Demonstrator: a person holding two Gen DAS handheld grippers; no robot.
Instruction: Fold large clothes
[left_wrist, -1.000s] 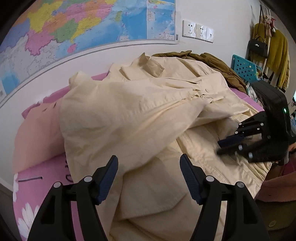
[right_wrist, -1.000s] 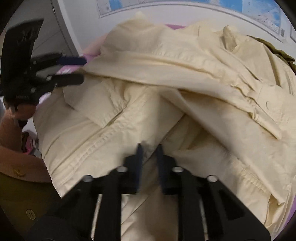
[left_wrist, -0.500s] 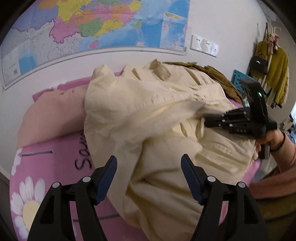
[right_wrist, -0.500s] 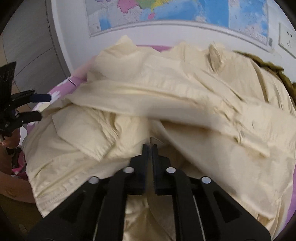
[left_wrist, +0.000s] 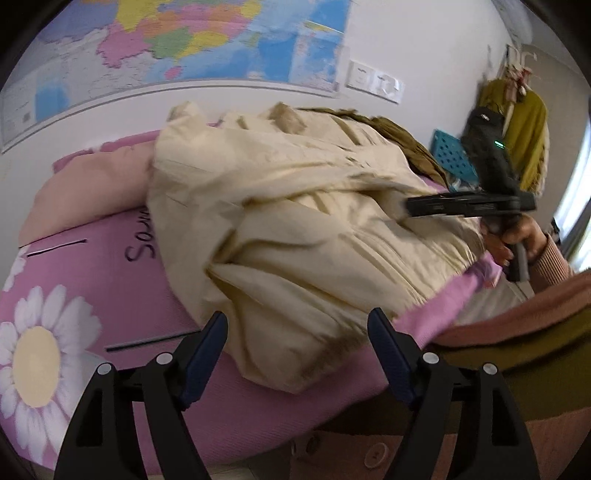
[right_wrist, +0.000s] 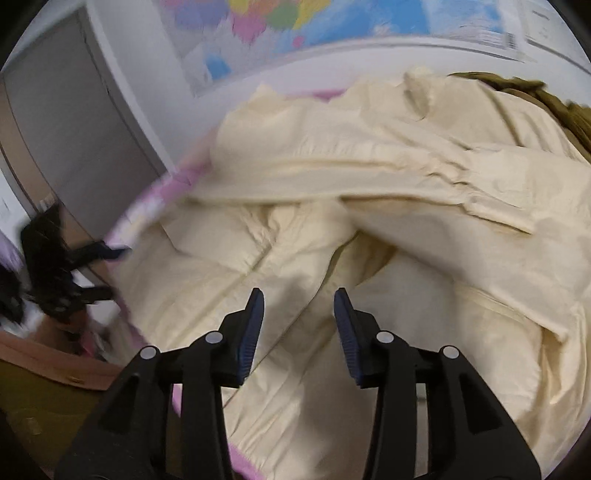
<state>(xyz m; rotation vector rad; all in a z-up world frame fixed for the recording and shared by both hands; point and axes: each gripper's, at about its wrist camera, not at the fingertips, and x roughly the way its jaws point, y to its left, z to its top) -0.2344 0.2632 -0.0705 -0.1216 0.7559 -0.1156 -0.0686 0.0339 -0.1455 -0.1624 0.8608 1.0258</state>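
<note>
A cream jacket (left_wrist: 295, 229) lies heaped on a pink bedsheet (left_wrist: 110, 280) printed with white daisies, beneath a wall map (left_wrist: 192, 40) and a row of white wall sockets (left_wrist: 373, 81). Beyond the jacket, on the far side from both tools, an olive-brown garment (left_wrist: 402, 140) is bunched against the wall; a peach pillow (left_wrist: 85, 188) sits to the left of the heap, and a turquoise perforated panel (left_wrist: 452, 155) and mustard clothing on a hanger (left_wrist: 528, 129) stand off to the right. The jacket's long axis runs away from the left hand-held gripper (left_wrist: 297, 350) toward the wall, collar end farthest, hem end nearest and drooping over the bed's front edge; one sleeve is folded across the body. The left hand-held gripper hovers just short of that near hem, its jaws spread wide and having just been opening further, with only the hem's lowest fold seen in the gap and neither pad touching cloth. The right hand-held gripper (right_wrist: 299, 321) is poised above the middle of the jacket, where the front panels meet under the folded sleeve; its jaws have just been opening and stand parted with nothing pinched between them. In the left wrist view a hand (left_wrist: 517, 240) in a pinkish ribbed sleeve grips that tool's handle at the right side of the heap.
</note>
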